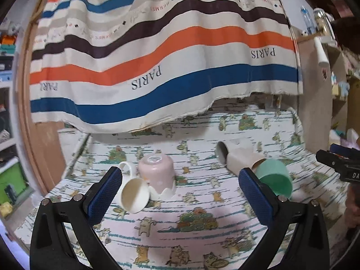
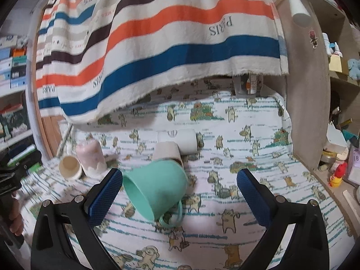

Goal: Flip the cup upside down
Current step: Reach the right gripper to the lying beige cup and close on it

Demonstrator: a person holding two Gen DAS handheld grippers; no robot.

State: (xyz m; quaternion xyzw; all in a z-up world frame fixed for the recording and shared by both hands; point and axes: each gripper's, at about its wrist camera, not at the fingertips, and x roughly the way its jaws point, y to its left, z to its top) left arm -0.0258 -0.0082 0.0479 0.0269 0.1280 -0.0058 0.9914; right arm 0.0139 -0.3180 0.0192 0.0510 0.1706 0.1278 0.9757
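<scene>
Green cup (image 2: pixel 157 186): on its side on the cloth (image 2: pixel 247 202), mouth toward the left pad, handle down.
Right gripper (image 2: pixel 180 180): fingers apart, bare cloth by the right pad.
Left gripper (image 1: pixel 180 180): fingers apart, holding nothing.
Cream cup (image 1: pixel 135 194): tipped, touching the pink cup (image 1: pixel 155 171).

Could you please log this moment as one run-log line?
left gripper: open, empty | right gripper: open, empty | green cup: tipped, ungripped | pink cup: inverted

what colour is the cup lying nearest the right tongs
Mint green cup, handle included; clearest in the right wrist view.
</scene>
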